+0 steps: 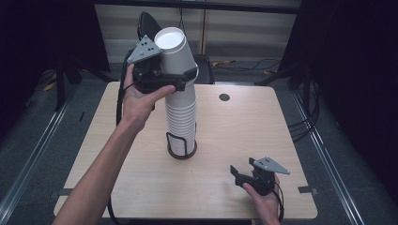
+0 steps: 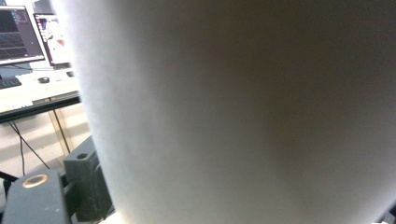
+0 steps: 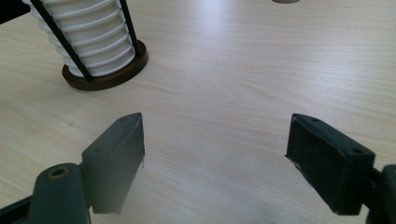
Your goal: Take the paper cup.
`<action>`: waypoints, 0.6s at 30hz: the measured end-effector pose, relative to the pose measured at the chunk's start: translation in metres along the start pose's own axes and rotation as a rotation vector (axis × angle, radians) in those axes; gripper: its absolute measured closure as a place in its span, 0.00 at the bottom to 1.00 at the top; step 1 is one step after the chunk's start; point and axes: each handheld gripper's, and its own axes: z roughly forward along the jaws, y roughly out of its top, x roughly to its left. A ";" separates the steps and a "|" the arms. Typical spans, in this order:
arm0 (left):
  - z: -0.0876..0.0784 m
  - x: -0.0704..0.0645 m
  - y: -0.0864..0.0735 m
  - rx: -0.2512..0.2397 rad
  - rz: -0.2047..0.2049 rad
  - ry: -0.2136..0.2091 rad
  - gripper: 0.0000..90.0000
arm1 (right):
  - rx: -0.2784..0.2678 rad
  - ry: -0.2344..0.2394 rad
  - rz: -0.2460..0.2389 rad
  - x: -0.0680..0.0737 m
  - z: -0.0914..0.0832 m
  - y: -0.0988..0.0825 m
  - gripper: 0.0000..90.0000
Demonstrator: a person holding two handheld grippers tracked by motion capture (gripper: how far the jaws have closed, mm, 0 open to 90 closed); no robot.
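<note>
Nearest the counter's [image 1: 225, 131] front edge, toward its right corner, the right gripper [image 1: 240, 174] rests low with jaws spread wide and nothing between them, apparently idle in reserve. Farther in, near the middle, a wire holder [image 1: 181, 149] on a dark round base keeps a tall stack of paper cups [image 1: 181, 115] upright. Highest and farthest, the left gripper [image 1: 180, 77] is clenched around the top cup [image 1: 176, 51], which tilts back toward the far edge, judged to be a pull to free it from the stack.
</note>
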 end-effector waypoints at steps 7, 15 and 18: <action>-0.003 0.000 0.009 -0.037 -0.001 0.005 0.12 | -0.002 0.000 0.000 0.000 -0.001 0.000 0.21; -0.009 0.002 0.012 -0.072 -0.026 -0.006 0.12 | 0.001 0.002 -0.001 0.000 -0.001 0.000 0.21; -0.012 0.004 0.012 -0.076 -0.040 -0.010 0.12 | 0.000 0.002 0.003 0.000 -0.001 0.000 0.21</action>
